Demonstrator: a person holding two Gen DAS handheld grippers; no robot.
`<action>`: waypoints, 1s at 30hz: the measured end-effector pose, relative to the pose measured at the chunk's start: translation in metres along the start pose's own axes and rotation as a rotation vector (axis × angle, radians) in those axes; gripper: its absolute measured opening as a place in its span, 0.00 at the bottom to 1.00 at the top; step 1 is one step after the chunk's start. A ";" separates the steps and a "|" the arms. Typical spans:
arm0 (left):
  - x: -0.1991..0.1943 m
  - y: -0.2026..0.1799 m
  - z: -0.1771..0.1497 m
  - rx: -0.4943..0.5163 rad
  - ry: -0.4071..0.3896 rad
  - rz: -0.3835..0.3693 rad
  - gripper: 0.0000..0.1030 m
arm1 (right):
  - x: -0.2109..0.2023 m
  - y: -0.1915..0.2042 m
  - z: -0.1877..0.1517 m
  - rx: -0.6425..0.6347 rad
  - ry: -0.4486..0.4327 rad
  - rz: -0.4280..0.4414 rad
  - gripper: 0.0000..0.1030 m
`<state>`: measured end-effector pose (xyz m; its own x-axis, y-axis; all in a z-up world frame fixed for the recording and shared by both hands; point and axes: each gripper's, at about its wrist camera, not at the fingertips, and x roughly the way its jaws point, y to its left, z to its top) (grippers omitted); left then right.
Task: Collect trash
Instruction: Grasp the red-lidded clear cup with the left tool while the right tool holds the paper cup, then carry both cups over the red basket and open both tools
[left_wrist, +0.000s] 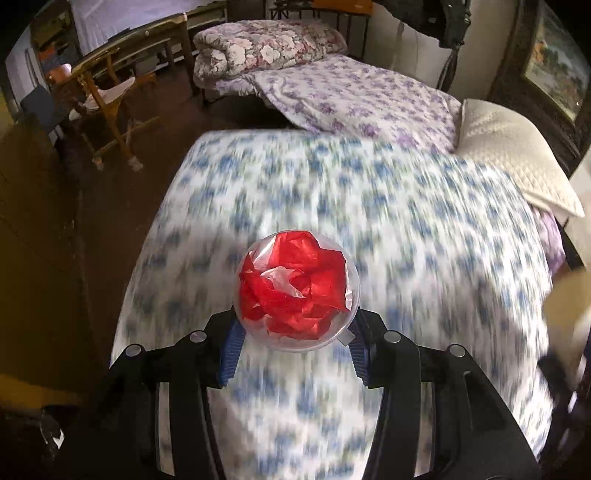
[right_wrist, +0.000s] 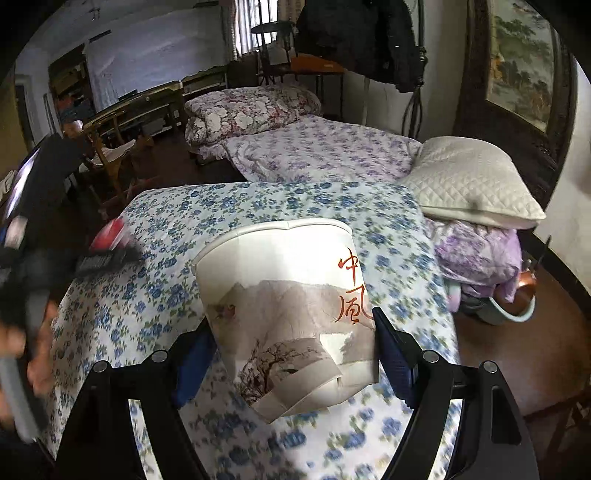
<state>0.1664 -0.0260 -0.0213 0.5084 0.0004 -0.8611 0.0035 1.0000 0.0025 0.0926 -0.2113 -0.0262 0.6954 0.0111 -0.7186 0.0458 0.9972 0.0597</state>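
Mid-collection: left gripper (left_wrist: 295, 345) clamps a clear cup (left_wrist: 296, 290) of red scraps; right gripper (right_wrist: 295, 354) clamps a paper cup (right_wrist: 284, 314). Next, likely tipping scraps in.

The left tool (left_wrist: 295, 332) is closed on a clear cup of red scraps (left_wrist: 296, 290) and held above the bed (left_wrist: 424, 229), while the right tool (right_wrist: 295, 350) is clamped around a crumpled paper cup (right_wrist: 284, 306) over the same bed.
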 end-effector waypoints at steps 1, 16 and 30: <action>-0.006 0.001 -0.012 -0.009 0.003 -0.008 0.48 | -0.006 -0.001 -0.003 0.009 -0.004 0.003 0.77; -0.049 -0.035 -0.083 0.114 -0.012 -0.113 0.48 | -0.044 -0.015 -0.088 0.042 0.039 0.001 0.77; -0.044 -0.065 -0.099 0.231 0.005 -0.133 0.48 | -0.035 -0.017 -0.089 0.011 0.046 -0.032 0.77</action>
<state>0.0588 -0.0904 -0.0342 0.4865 -0.1301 -0.8640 0.2666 0.9638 0.0050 0.0036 -0.2215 -0.0641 0.6595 -0.0172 -0.7515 0.0753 0.9962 0.0432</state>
